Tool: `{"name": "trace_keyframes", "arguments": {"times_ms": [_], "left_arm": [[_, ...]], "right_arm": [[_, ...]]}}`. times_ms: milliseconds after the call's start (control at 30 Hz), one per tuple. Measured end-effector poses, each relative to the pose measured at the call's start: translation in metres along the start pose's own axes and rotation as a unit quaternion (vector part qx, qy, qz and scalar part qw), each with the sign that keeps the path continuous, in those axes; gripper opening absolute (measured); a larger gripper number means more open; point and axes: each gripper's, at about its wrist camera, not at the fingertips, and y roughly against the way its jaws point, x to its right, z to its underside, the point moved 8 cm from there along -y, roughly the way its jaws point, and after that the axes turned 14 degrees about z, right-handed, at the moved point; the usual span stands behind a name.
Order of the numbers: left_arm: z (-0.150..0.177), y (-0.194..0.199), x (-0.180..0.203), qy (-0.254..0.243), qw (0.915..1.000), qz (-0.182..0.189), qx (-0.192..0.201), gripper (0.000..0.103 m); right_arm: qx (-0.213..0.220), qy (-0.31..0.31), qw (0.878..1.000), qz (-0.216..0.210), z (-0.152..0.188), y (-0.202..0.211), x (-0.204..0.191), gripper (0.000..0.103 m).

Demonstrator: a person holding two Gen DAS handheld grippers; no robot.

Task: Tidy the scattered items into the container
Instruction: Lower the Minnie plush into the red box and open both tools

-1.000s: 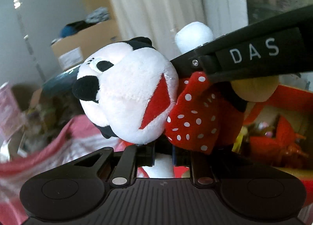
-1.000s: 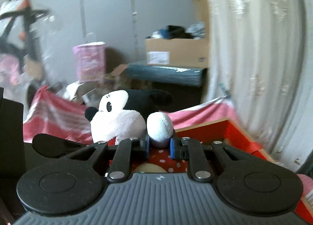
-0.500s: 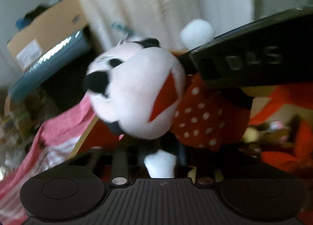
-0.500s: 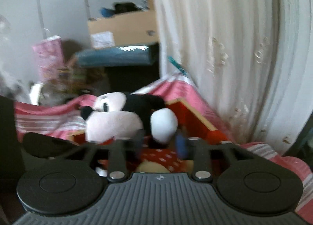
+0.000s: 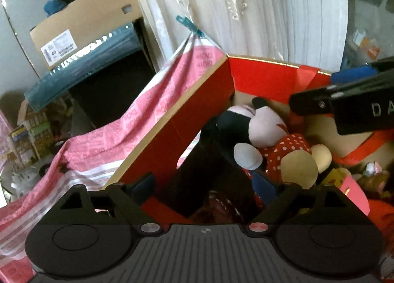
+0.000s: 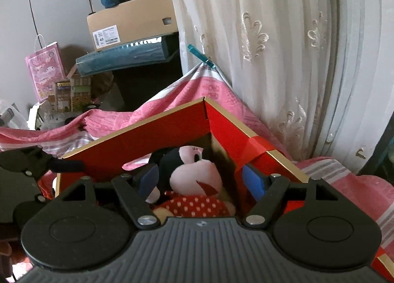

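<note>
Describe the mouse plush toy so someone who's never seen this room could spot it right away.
Find the white lace curtain; below it sits an open red cardboard box. In the box's far corner lies the mouse plush, the only toy with a black-and-white head and a red dress with white polka dots.

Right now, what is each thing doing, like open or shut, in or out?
Mouse plush toy: lying inside the box, let go.
Red cardboard box: open on top, toys inside.
Left gripper: jaws opening, nothing pinched.
Right gripper: jaws opening, above the plush, not gripping it.
Brown cardboard box: open, clothes piled in.
</note>
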Motion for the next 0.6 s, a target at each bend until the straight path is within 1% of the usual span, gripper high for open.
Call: {"name": "trace_keyframes", "arguments": {"times_ms": [100,200,233,333,433,600], "left_arm": [[0.002,-0.001,0.003,0.000,1.0000,0.007,-0.003,0.094],[0.007,-0.004,0.007,-0.014,0.9998,0.007,-0.009,0.096],[0.009,-0.005,0.008,-0.018,0.9998,0.005,-0.011,0.096],[0.013,-0.005,0.006,-0.023,0.9996,0.004,-0.014,0.097],[0.016,-0.002,0.005,-0.023,0.9995,0.011,-0.016,0.098],[0.018,0.001,0.004,-0.019,0.9997,0.011,-0.012,0.099]], "right_arm": [[0.001,0.006,1.000,0.008,0.001,0.002,0.002,0.079],[-0.004,0.005,1.000,0.012,0.004,0.003,0.005,0.080],[-0.008,0.008,1.000,0.012,0.006,0.002,0.005,0.082],[-0.024,0.030,0.999,0.015,0.015,0.000,0.005,0.083],[-0.035,0.053,0.998,0.016,0.023,0.002,0.007,0.086],[-0.056,0.067,0.996,0.011,0.034,0.009,0.009,0.089]]}}
